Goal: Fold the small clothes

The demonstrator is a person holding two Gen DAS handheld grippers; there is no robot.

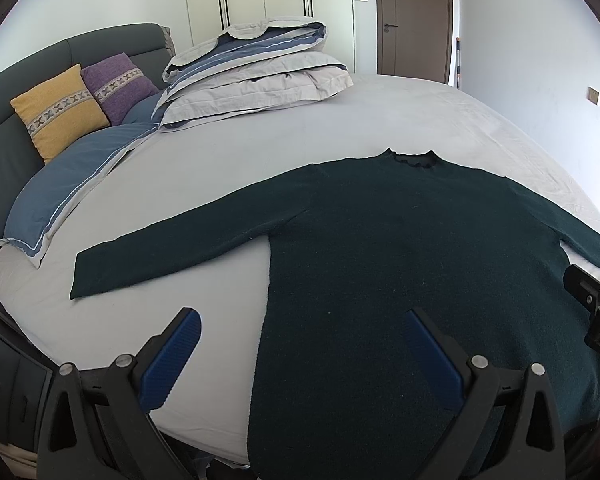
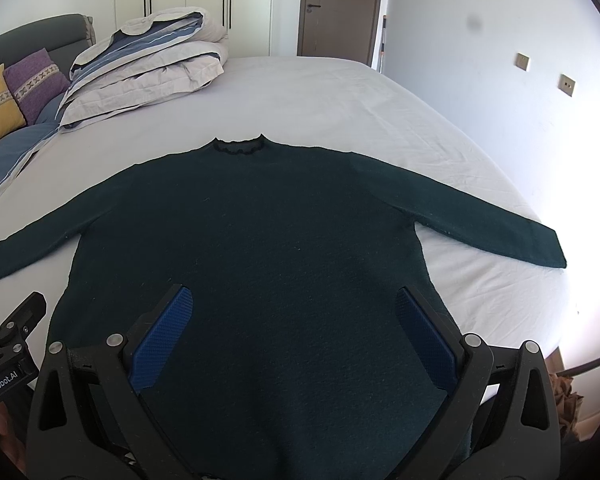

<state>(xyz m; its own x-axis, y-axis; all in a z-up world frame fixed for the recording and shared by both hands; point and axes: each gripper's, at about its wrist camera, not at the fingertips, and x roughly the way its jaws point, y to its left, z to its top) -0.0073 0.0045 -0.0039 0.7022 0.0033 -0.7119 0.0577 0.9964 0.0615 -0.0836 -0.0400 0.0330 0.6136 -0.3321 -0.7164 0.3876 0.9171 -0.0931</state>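
A dark green long-sleeved sweater (image 1: 400, 248) (image 2: 252, 240) lies flat on the bed, collar away from me and both sleeves spread out. My left gripper (image 1: 304, 332) is open above its lower left edge, with one blue pad (image 1: 172, 360) over the sheet and the other over the knit. Over the sweater's lower body my right gripper (image 2: 294, 312) hangs open, holding nothing. The other gripper's black body shows at the right edge of the left wrist view and the left edge of the right wrist view.
A light grey sheet (image 1: 300, 132) covers the bed. A folded duvet (image 1: 256, 72) sits at the far left, beside blue pillows (image 1: 72, 176), a yellow cushion (image 1: 56, 110) and a purple one (image 1: 118, 84). Wardrobe and door (image 2: 336, 4) stand behind; a wall lies close on the right.
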